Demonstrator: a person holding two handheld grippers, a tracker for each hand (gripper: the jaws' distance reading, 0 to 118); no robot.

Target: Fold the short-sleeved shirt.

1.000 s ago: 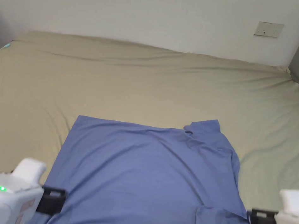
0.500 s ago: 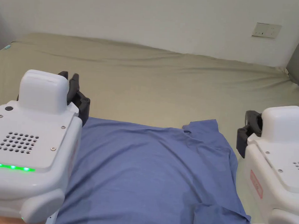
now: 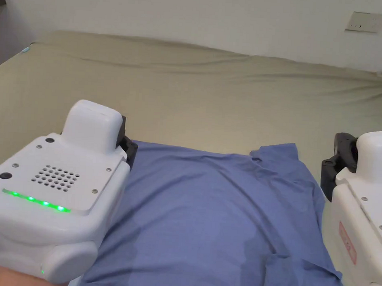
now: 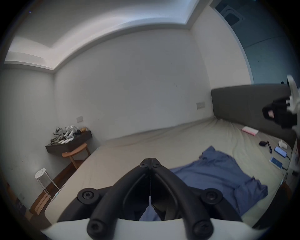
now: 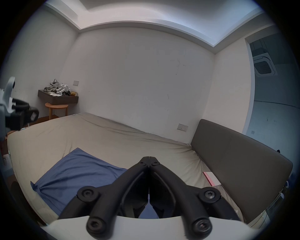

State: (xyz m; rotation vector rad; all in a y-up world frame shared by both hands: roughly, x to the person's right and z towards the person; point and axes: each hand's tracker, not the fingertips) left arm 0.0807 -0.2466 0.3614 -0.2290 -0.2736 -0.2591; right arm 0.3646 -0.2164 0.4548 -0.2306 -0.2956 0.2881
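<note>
On the left, the left gripper [image 4: 150, 162] is held above the bed [image 3: 197, 97], over the left edge of the shirt [image 3: 206, 215]; its jaws are pressed together and hold nothing. The blue shirt lies spread on the bed, near the person, mostly flat, with some loose folds and a bunched corner on its right side. On the right, the right gripper [image 5: 149, 160] is held above the right edge of the shirt, and its jaws are also pressed together and empty. I judge that the step in hand is to come down for a new grip, one gripper on each side edge. To do it well, both grippers should open first, go down at the same height, and take the cloth at matching places so that the fold comes out straight. It seems wise to smooth the bunched right side before folding, because wrinkles there can stay inside the fold. The sheet under the shirt is soft, so the jaws could pinch it too; they should catch only the shirt.
</note>
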